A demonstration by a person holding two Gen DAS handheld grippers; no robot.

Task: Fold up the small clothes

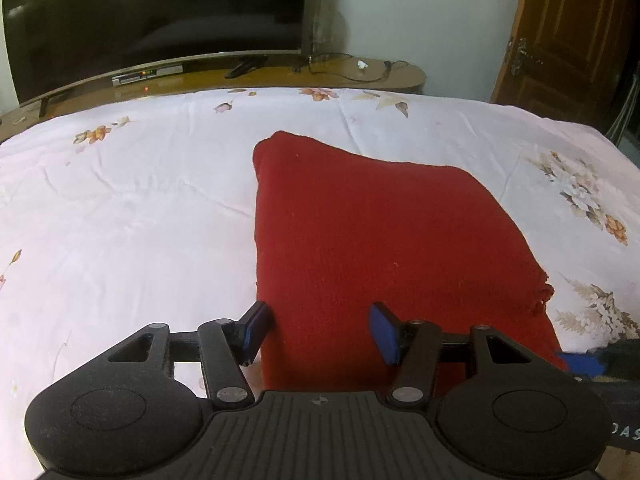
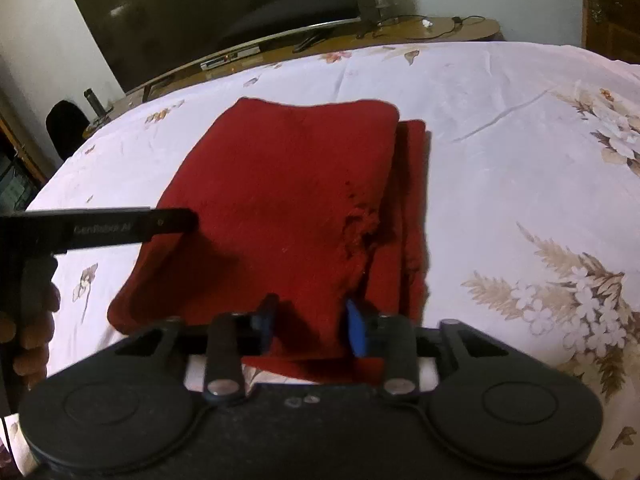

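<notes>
A red knitted garment (image 1: 380,240) lies folded in layers on the bed's white floral sheet (image 1: 140,208). My left gripper (image 1: 322,330) is open, its blue pads on either side of the garment's near left edge. The garment also shows in the right wrist view (image 2: 280,200), with a frayed edge on its upper layer. My right gripper (image 2: 310,326) is open over the garment's near edge, with cloth between the pads. The left gripper's body (image 2: 100,230) reaches in from the left over the garment.
A large dark television (image 1: 160,12) stands on a wooden cabinet (image 1: 360,76) past the bed's far edge, with cables and a set-top box. A brown wooden door (image 1: 568,36) is at the right. The sheet (image 2: 500,152) spreads wide around the garment.
</notes>
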